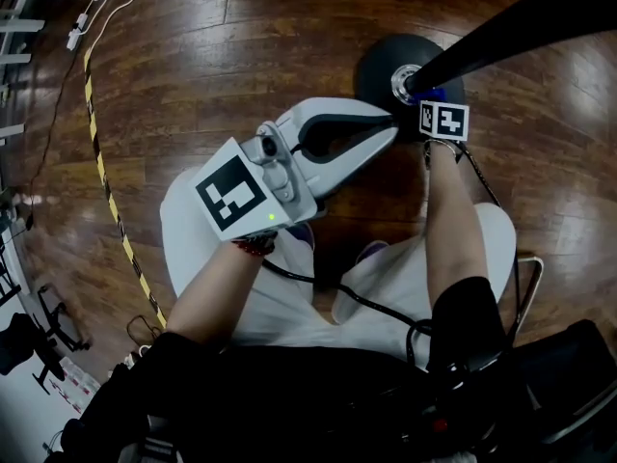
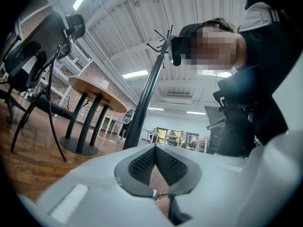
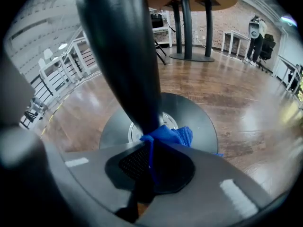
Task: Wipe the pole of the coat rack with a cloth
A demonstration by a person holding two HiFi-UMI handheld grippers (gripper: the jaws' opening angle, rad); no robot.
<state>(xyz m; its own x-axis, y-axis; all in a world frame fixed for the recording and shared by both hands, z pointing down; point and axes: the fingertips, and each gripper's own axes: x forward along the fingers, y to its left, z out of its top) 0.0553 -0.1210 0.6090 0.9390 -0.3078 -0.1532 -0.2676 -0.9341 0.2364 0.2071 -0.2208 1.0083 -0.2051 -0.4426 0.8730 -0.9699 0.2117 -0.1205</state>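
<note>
Head view: the tall black metal pole (image 1: 521, 22) of the coat rack rises from its round dark base (image 1: 378, 66) on the wooden floor (image 1: 241, 27); the white left gripper (image 1: 390, 126) points at the base's edge; the right gripper (image 1: 434, 104), with its black-and-white square-marker cube, sits over the base.
Left gripper view: jaws pressed together, empty.
Right gripper view: jaws clenched on a blue cloth (image 3: 170, 135) that touches the pole just above the base.

I note pole (image 3: 123, 56) smooth, glossy black; cloth (image 3: 173, 135) blue, nubbly fabric; floor (image 1: 241, 46) polished wood; base (image 3: 199, 122) matt dark.
</note>
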